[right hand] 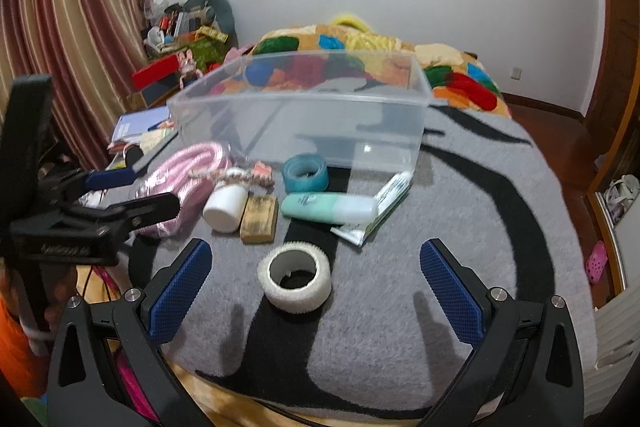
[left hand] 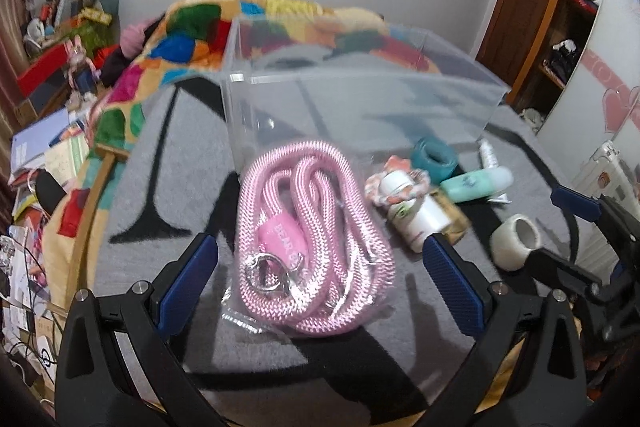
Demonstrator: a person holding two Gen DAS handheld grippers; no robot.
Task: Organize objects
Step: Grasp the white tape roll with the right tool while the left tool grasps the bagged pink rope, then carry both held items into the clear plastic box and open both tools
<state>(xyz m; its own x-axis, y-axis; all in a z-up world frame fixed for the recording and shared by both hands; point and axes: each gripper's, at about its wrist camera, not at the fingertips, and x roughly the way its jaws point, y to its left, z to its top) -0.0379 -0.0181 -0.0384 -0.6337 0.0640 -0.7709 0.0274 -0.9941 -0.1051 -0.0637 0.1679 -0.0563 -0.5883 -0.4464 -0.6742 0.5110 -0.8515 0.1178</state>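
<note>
A coiled pink rope (left hand: 312, 235) in a clear bag lies on the grey rug, between the open fingers of my left gripper (left hand: 320, 259). It also shows in the right wrist view (right hand: 180, 183). A clear plastic bin (left hand: 352, 99) stands behind it, empty (right hand: 304, 115). My right gripper (right hand: 316, 267) is open around a white tape roll (right hand: 295, 277), not touching it. Nearby lie a teal tape roll (right hand: 305, 175), a green tube (right hand: 328, 207), a white tube (right hand: 390, 193), a white bottle (right hand: 225, 205) and a tan block (right hand: 259, 218).
The grey and black rug (right hand: 460, 227) covers a round surface. A colourful quilt (right hand: 460, 75) lies behind the bin. Cluttered books and boxes (left hand: 48, 155) sit at the left. A wardrobe (left hand: 560, 27) is at the right.
</note>
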